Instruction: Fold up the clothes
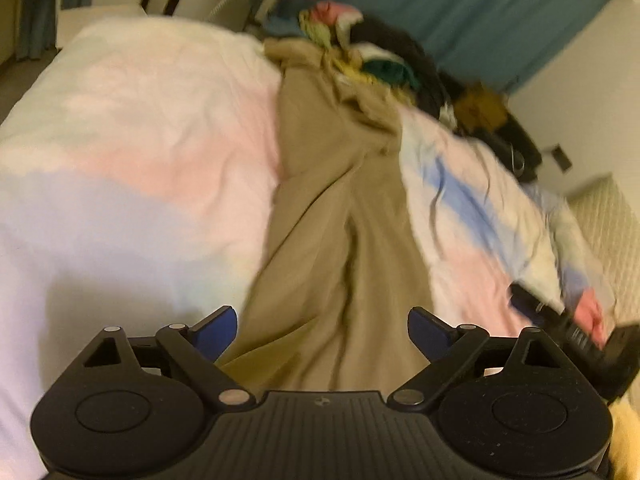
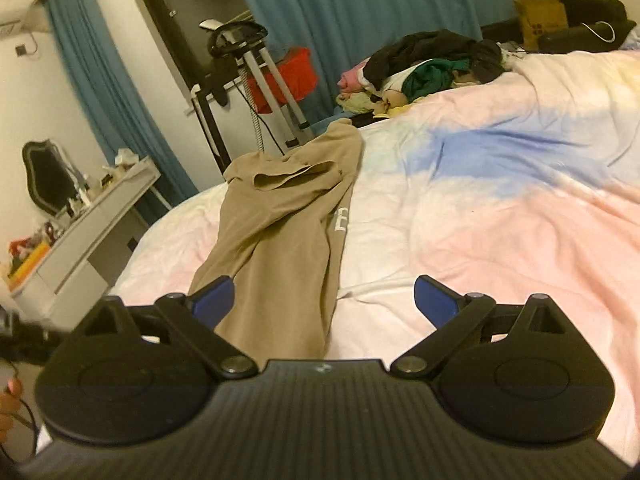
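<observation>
with both the left gripper (image 1: pixel 322 330) and right gripper (image 2: pixel 324 300) spread wide and empty, we pinch 2 corners of the tan trousers (image 2: pixel 280 236) lying lengthwise on the bed (image 2: pixel 500 220) and fold evenly.

Teal curtains (image 2: pixel 360 12), white walls (image 2: pixel 24 92), a cluttered white desk (image 2: pixel 92 216) (mirror (image 2: pixel 48 176) behind), pastel-covered bed (image 2: pixel 500 208).

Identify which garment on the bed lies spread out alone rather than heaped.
The tan trousers, stretched lengthwise on the bedspread; all others sit bundled in the clothes pile.
</observation>
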Action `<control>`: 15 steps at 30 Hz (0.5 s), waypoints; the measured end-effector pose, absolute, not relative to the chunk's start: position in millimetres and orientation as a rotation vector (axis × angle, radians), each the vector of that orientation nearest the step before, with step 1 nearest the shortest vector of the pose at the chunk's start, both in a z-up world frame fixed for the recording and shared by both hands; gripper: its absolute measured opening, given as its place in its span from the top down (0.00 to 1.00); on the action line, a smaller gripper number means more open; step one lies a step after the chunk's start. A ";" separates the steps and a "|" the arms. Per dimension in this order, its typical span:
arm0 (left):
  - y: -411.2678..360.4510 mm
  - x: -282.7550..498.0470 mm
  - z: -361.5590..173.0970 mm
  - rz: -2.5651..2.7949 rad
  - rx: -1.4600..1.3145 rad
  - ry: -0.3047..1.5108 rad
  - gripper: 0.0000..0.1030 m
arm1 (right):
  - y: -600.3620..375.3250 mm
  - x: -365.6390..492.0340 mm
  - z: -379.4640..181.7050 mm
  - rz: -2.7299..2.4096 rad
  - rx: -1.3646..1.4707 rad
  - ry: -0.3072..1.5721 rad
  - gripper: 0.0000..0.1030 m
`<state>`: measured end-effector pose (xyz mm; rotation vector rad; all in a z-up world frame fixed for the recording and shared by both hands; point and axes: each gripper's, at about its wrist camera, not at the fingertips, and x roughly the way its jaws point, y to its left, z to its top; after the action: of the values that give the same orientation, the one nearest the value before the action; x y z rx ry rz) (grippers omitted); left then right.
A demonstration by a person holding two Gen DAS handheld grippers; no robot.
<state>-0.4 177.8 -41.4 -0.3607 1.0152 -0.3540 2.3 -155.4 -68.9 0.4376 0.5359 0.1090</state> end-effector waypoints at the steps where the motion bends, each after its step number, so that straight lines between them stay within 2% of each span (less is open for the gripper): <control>1: 188.3 -1.0 -46.3 -0.338 -0.354 1.032 0.11 | -156.3 3.2 -70.3 0.107 0.446 0.538 0.05; 6: 230.8 -3.6 -76.7 -0.294 -0.398 1.124 0.26 | -158.9 7.1 -78.4 0.117 0.503 0.560 0.05; 10: 215.4 -4.9 -82.6 -0.363 -0.250 1.120 0.31 | -157.0 7.0 -79.5 0.113 0.493 0.571 0.05; 12: 198.8 -6.8 -83.7 -0.414 -0.161 1.127 0.39 | -157.7 7.3 -80.3 0.108 0.496 0.573 0.05; 14: 181.3 -8.6 -81.4 -0.423 -0.043 1.126 0.72 | -159.0 8.3 -81.7 0.104 0.508 0.576 0.05; 15: 173.8 -10.8 -78.0 -0.421 0.009 1.122 0.80 | -159.6 9.0 -82.4 0.103 0.516 0.579 0.05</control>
<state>-10.8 173.8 -78.0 0.0091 1.1221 -0.4209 9.0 -159.6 -82.4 0.5156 0.5789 0.1034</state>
